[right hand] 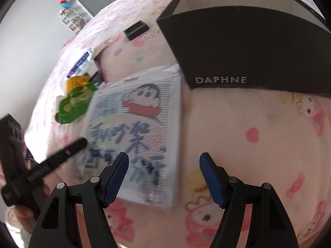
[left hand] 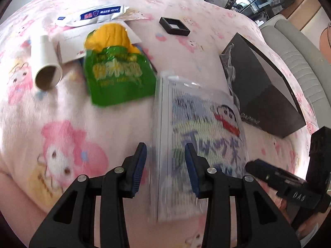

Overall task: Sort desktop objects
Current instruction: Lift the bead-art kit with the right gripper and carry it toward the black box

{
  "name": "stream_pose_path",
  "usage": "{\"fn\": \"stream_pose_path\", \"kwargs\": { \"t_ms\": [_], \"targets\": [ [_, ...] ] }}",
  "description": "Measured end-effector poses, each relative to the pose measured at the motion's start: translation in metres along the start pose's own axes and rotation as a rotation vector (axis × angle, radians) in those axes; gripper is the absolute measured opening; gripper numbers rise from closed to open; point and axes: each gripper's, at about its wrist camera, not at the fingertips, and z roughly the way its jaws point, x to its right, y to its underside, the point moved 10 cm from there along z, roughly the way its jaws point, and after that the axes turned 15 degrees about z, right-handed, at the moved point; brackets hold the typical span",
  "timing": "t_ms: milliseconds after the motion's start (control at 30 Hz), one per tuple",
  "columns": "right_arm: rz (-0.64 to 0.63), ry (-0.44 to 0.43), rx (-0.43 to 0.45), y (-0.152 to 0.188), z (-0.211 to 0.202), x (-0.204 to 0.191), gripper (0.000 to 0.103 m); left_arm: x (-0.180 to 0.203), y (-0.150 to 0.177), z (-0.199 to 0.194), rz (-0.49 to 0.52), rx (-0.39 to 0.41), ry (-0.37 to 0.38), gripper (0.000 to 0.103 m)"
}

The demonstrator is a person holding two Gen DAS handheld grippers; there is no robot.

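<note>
A flat white cartoon-printed pack in clear wrap lies on the pink blanket; it also shows in the right wrist view. My left gripper is open, its fingers spread over the pack's left near edge. My right gripper is open, above the pack's right near corner. A green and yellow bag lies left of the pack, also in the right wrist view. A black DAPHNE box stands open behind the pack, seen too in the left wrist view.
A cardboard tube, white papers, a blue-and-white packet and a small black tray lie farther back on the pink cartoon blanket. A grey sofa edge runs at the right.
</note>
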Motion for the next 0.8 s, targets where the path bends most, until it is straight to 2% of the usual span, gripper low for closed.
{"fn": "stream_pose_path", "kwargs": {
  "t_ms": [133,200,333,533,667,733,800],
  "targets": [
    [-0.008,0.005,-0.031,-0.001,0.015,0.002,0.069,0.005,-0.001,0.007,0.023,0.006,0.0,0.053],
    [-0.018,-0.009,-0.034,-0.001,0.019,-0.001,0.069,0.008,-0.001,0.01,0.035,0.008,0.001,0.056],
    [-0.049,-0.055,-0.058,0.005,0.016,-0.01,0.069,0.015,0.001,0.015,0.057,0.01,0.003,0.057],
    [-0.039,-0.072,-0.045,0.005,-0.008,-0.01,0.068,0.023,0.011,0.005,0.023,-0.003,0.077,0.057],
    [-0.07,-0.033,-0.01,0.005,-0.029,-0.003,0.068,0.044,0.026,-0.003,0.047,-0.026,0.142,0.057],
    [-0.079,-0.021,-0.028,0.011,-0.033,0.001,0.068,0.045,0.03,-0.001,0.047,-0.031,0.146,0.056],
    [-0.075,-0.033,-0.05,0.016,-0.032,0.005,0.068,0.038,0.031,0.004,0.028,-0.036,0.115,0.056]
  ]
}}
